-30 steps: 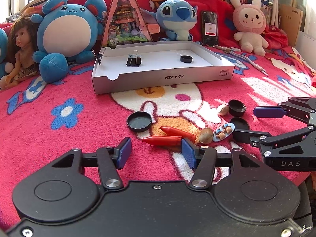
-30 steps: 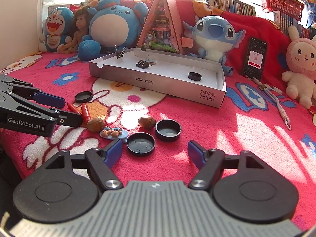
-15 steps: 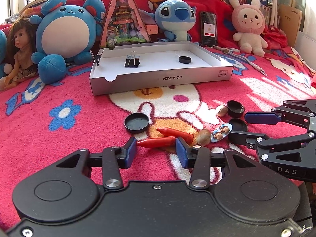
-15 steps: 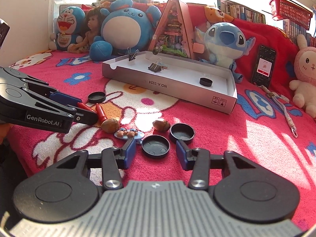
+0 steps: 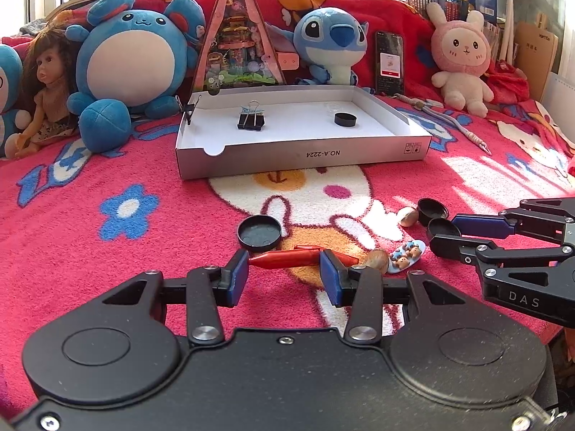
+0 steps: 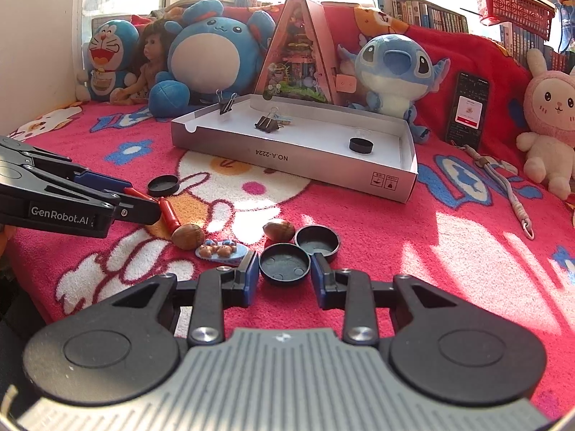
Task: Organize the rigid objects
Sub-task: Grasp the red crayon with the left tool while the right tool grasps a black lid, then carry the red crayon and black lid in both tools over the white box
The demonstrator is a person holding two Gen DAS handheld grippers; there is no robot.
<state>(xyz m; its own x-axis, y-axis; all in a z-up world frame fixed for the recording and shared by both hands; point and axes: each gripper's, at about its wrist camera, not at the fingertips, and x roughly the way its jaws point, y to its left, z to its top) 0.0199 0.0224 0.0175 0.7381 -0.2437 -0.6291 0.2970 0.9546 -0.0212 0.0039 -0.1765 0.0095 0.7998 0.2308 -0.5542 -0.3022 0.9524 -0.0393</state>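
Note:
My left gripper (image 5: pixel 284 273) has closed on a red crayon (image 5: pixel 284 259) lying on the pink blanket; a second red crayon (image 5: pixel 345 258) lies just behind it. My right gripper (image 6: pixel 285 274) has closed around a black round cap (image 6: pixel 285 264); its pads sit at the cap's sides. Another black cap (image 6: pixel 317 240) lies right behind it. A third black cap (image 5: pixel 259 232) lies left of the crayons. Two nuts (image 6: pixel 187 236) (image 6: pixel 279 230) and a small bear charm (image 6: pixel 221 251) lie between the grippers. The white box (image 5: pixel 359 154) holds a binder clip (image 5: pixel 251 119) and a black cap (image 5: pixel 345 119).
Plush toys (image 5: pixel 134 72), a doll (image 5: pixel 45 86), a triangular toy house (image 5: pixel 237 43), a phone (image 5: pixel 390 59) and a lanyard (image 5: pixel 445 118) stand behind and right of the box. A binder clip (image 6: pixel 225 104) is clipped on the box's left wall.
Both grippers moved forward and narrowed: the left jaws closed onto the red crayon, the right jaws closed around the near black cap.

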